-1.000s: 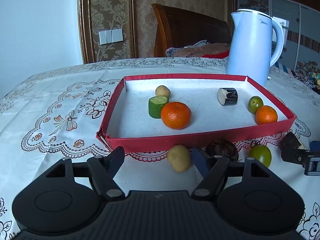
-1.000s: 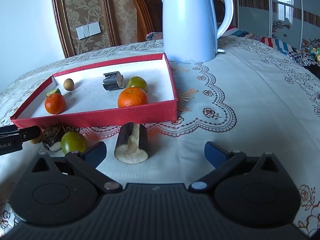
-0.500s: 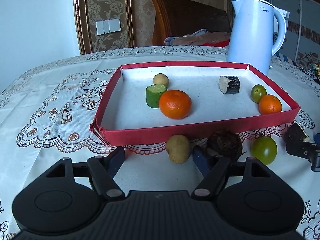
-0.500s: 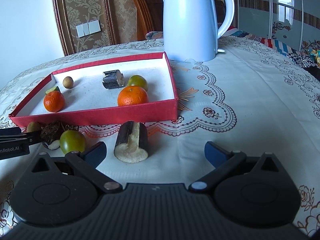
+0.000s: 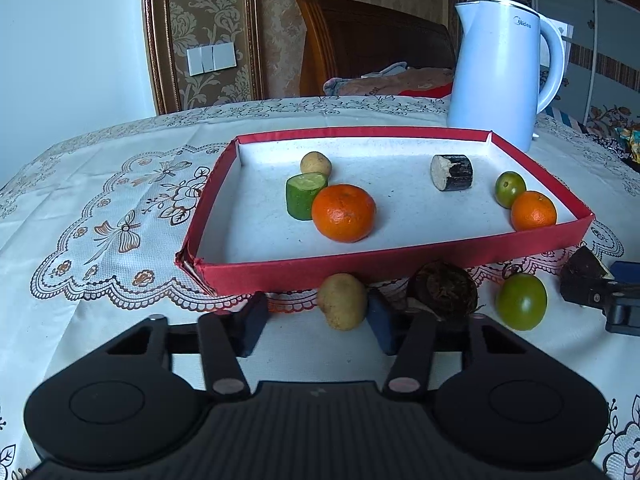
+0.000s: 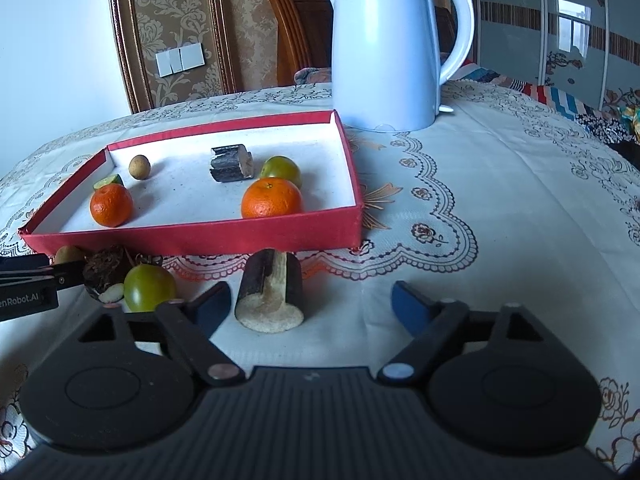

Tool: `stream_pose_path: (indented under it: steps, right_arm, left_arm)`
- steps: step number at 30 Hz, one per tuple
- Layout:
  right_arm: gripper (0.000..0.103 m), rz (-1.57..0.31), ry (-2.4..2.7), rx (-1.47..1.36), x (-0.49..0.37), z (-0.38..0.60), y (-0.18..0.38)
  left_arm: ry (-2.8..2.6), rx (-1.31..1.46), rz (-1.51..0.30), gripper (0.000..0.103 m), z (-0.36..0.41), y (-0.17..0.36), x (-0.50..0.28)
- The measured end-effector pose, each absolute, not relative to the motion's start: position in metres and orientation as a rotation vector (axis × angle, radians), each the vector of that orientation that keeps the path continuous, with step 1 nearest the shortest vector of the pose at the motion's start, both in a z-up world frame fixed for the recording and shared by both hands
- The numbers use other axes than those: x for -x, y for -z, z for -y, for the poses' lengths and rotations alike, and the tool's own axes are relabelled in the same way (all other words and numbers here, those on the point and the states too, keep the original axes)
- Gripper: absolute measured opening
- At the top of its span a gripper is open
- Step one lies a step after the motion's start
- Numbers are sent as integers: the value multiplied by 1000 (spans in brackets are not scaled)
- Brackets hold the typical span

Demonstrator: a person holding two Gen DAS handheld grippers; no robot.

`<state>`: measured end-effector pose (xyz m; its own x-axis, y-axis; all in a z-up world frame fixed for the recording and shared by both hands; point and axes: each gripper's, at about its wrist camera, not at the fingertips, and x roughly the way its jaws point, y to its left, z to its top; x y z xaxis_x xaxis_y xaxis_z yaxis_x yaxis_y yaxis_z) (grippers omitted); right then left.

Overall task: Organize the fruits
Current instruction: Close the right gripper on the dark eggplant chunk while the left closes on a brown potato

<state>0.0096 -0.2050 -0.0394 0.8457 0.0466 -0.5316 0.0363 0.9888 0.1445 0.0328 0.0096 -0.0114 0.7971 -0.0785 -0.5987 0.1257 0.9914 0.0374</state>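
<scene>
A red tray (image 5: 400, 258) holds two oranges, a cucumber piece, a small tan fruit, a dark cane piece and a green fruit. In front of its near wall lie a tan fruit (image 5: 343, 300), a dark brown husk (image 5: 442, 288) and a green fruit (image 5: 521, 306). My left gripper (image 5: 318, 326) is closing with the tan fruit between its jaws; the right pad is at the fruit, the left pad is still apart. My right gripper (image 6: 312, 307) is closing around a cut cane piece (image 6: 270, 292); its right pad stands well off.
A white kettle (image 6: 384, 48) stands behind the tray's right corner. The lace tablecloth (image 6: 500, 200) stretches right of the tray. A wooden chair (image 5: 360, 40) is behind the table. The left gripper's finger (image 6: 24, 284) reaches in at the right wrist view's left edge.
Both pairs of jaws have narrowed, the left around the tan fruit, the right around the cane piece. Neither fruit has moved.
</scene>
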Motion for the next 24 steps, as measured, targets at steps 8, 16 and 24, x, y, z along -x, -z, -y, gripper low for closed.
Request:
stream_pose_path:
  steps: [8,16,24]
  right_arm:
    - [33,-550,-54,-78,-9,191,36]
    - [32,-541,-66,-96,-8,194,36]
    - [32,-498,-65,-118,-1,198,33]
  left_arm:
    - [129,-95,-627,26,-7,11,-31]
    - [127,-79,-614,26,-9,9,-29]
    - [142,-63,-581,26,-12,4,-23]
